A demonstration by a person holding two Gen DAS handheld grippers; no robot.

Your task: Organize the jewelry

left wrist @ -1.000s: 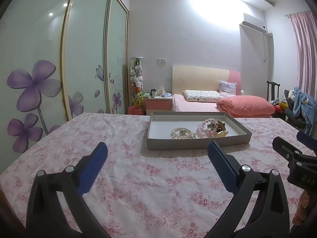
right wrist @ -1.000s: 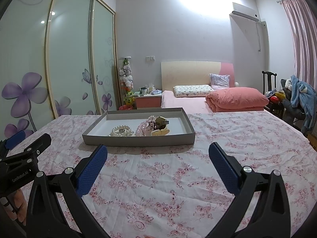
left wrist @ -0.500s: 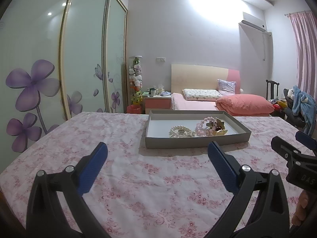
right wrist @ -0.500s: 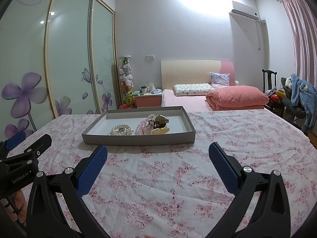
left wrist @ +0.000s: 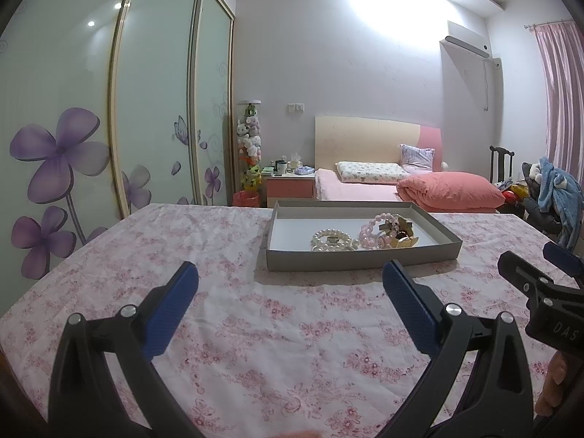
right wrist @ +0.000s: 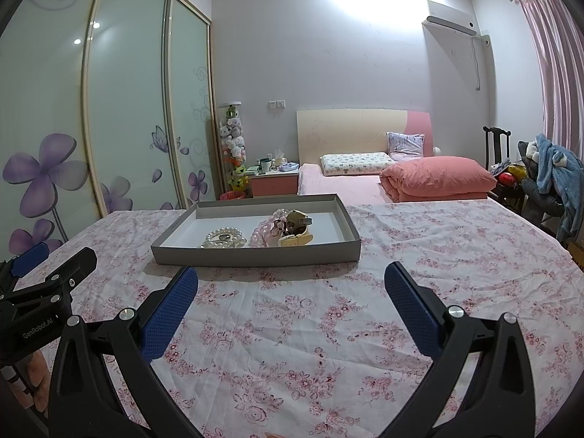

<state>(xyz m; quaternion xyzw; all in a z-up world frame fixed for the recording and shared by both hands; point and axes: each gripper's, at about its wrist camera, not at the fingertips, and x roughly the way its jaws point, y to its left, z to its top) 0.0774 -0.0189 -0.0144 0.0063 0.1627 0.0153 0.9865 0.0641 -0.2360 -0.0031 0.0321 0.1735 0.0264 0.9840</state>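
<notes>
While both the left gripper [left wrist: 290,279] and right gripper [right wrist: 291,279] hover spread and empty, one grey tray [right wrist: 255,255] holds one white pearl bracelet [right wrist: 224,238], one pink bead bracelet [right wrist: 264,233] and one yellow-strapped watch [right wrist: 297,235].

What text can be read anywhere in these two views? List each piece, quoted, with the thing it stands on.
"GenRobot.AI" on the body of the left gripper, seen from the right wrist camera.
"DAS" on the body of the right gripper, seen from the left wrist camera; the edge of the picture cuts the word off.
No readable writing on the grey tray, the air conditioner or the nightstand items: too small.
</notes>
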